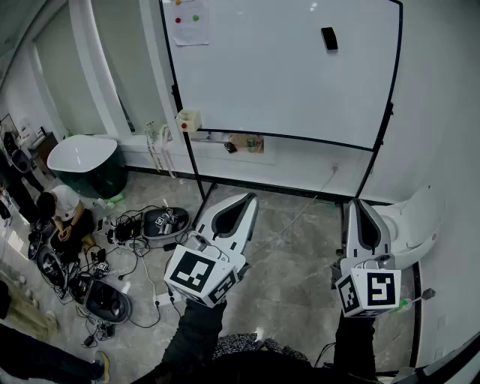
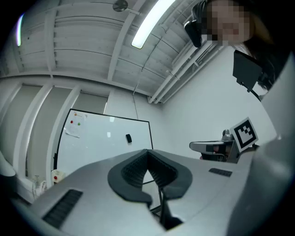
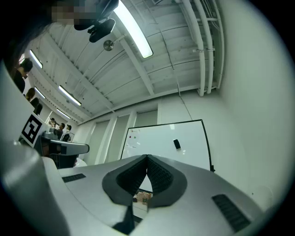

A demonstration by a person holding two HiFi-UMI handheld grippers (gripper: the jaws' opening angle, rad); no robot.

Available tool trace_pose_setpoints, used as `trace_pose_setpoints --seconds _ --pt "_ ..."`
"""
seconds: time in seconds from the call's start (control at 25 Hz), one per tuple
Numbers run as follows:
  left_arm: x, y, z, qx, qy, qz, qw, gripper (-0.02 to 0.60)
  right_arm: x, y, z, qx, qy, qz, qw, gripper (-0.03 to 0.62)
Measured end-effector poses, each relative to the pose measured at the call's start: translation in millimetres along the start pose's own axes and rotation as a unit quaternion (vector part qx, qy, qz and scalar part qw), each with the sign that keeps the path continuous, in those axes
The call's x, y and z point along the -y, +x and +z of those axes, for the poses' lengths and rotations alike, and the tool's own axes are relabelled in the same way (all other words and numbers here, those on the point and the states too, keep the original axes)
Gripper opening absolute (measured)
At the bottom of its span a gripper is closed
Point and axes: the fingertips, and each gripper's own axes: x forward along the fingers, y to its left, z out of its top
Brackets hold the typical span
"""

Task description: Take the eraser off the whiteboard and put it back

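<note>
A small black eraser (image 1: 328,38) sticks high on the right part of the whiteboard (image 1: 277,75), which stands on a black frame across the room. Both grippers are held up well short of the board and point toward it. My left gripper (image 1: 248,199) is shut with nothing between its pads. My right gripper (image 1: 354,204) is shut and empty too. In the left gripper view the eraser (image 2: 128,138) shows above the closed tips (image 2: 147,151). In the right gripper view the eraser (image 3: 177,144) sits up and right of the closed tips (image 3: 147,157).
A paper sheet with coloured magnets (image 1: 189,22) hangs at the board's top left. A small box (image 1: 187,120) is on the stand's left leg. On the floor at the left are a green-and-white tub (image 1: 82,161), a crouching person (image 1: 60,214) and tangled cables (image 1: 127,247). A white device (image 1: 416,225) stands at right.
</note>
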Motion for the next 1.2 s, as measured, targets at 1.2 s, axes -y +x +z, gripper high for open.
trace_pose_setpoints --seconds 1.2 --pt "-162.3 176.8 -73.1 0.008 -0.056 -0.085 0.9948 0.006 3.8 216.6 -73.0 -0.023 -0.043 -0.045 0.998 0.008"
